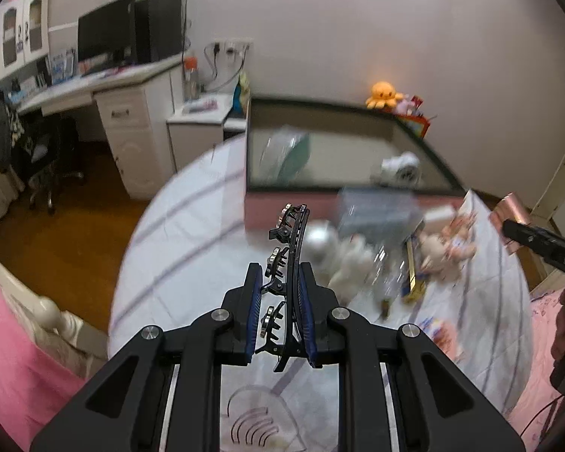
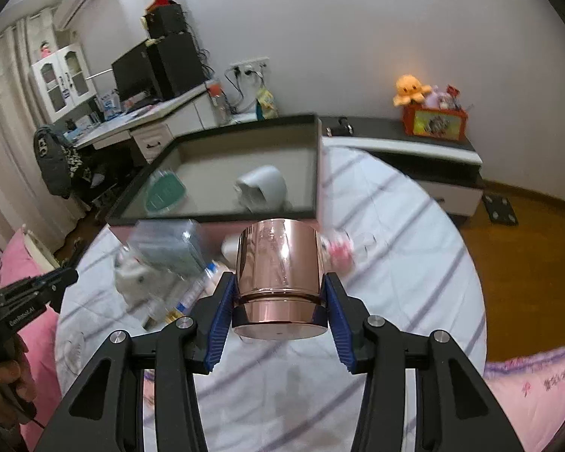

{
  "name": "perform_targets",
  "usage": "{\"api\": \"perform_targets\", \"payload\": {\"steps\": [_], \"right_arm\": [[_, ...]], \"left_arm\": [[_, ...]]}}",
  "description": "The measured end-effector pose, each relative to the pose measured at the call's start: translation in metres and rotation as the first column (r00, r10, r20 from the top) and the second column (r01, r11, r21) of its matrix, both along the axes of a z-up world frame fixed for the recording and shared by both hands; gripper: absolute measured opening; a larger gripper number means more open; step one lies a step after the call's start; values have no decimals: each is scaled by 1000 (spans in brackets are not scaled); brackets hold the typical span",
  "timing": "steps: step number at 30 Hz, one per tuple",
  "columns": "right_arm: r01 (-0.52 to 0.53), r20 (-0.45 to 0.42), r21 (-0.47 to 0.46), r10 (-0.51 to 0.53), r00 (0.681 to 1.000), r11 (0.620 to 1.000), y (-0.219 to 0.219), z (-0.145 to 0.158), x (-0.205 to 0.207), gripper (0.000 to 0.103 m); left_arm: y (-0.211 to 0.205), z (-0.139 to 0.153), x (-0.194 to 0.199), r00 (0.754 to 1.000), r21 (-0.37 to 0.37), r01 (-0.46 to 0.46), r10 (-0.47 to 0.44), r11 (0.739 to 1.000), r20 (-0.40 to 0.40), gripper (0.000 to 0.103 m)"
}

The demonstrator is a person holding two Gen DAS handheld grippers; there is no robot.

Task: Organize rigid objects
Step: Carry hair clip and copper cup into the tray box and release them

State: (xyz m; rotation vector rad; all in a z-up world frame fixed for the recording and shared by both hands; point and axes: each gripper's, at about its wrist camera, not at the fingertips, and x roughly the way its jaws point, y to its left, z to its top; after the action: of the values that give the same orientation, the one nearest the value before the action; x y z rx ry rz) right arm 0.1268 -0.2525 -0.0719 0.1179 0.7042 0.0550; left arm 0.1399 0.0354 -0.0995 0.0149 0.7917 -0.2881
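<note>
My left gripper [image 1: 280,277] is shut on a long black hair clip [image 1: 288,263], which sticks up between the blue pads above the round white table [image 1: 177,248]. My right gripper [image 2: 280,286] is shut on a shiny rose-gold metal cup [image 2: 278,263], lifted off the table [image 2: 395,282]; the cup [image 1: 508,214] and that gripper also show at the right edge of the left wrist view. Behind stands a dark-rimmed open box [image 2: 314,165] holding a white mug [image 2: 263,188] and a green flat item [image 2: 165,190].
Blurred clutter lies mid-table: a white plush toy [image 1: 352,263], a silver ball [image 1: 318,241], a clear plastic case [image 1: 376,211], a doll [image 1: 448,248]. A desk with a monitor [image 1: 105,34] stands left. A low cabinet [image 2: 433,150] carries an orange plush octopus [image 2: 408,88]. Pink bedding [image 1: 15,339] borders the table.
</note>
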Motion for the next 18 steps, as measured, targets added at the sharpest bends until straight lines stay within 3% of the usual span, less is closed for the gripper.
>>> {"api": "perform_targets", "payload": {"steps": [5,9,14,18], "right_arm": [[-45,50,-27,46,998,999,12,26,29,47],[-66,66,-31,68,995,997,17,39,62,47],[-74,45,-30,75,996,997,16,42,119,48],[-75,-4,-27,75,997,997,14,28,161,48]], "left_arm": [[-20,35,28,996,-8,38,-37,999,82,19],[-41,48,63,993,-24,61,-58,998,105,19],[-72,48,111,991,-16,87,-85,996,100,19],[-98,29,153,993,-16,112,-111,994,37,19]]}}
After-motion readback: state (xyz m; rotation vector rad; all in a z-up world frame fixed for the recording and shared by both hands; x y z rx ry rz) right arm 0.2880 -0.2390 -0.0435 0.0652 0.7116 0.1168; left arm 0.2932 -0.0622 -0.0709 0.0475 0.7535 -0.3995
